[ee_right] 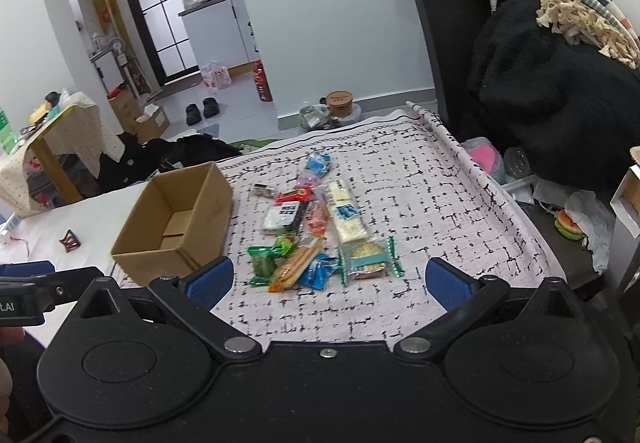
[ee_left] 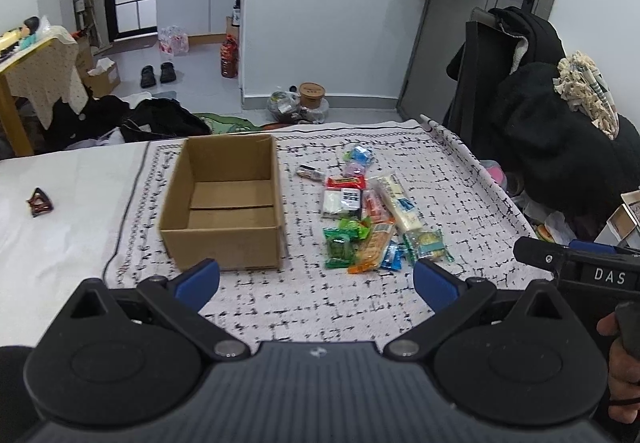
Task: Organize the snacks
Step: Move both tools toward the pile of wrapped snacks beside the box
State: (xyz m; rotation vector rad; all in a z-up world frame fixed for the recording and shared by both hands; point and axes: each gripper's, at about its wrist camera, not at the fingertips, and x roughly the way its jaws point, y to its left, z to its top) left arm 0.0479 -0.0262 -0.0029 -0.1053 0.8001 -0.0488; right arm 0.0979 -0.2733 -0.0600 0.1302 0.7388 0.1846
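An open, empty cardboard box (ee_left: 224, 203) stands on a black-and-white patterned cloth (ee_left: 460, 211); it also shows in the right wrist view (ee_right: 176, 219). To its right lies a pile of several snack packets (ee_left: 372, 215), among them a green packet (ee_left: 338, 247), a long pale wafer pack (ee_left: 400, 203) and a teal-edged biscuit pack (ee_right: 368, 255). My left gripper (ee_left: 316, 283) is open and empty, near the box's front right corner. My right gripper (ee_right: 332, 281) is open and empty, just in front of the pile (ee_right: 316, 227).
A dark hair clip (ee_left: 39, 202) lies on the white table part at the left. A chair heaped with black clothes (ee_left: 552, 131) stands at the right. Clothes, shoes (ee_left: 158, 74) and bags lie on the floor beyond the table.
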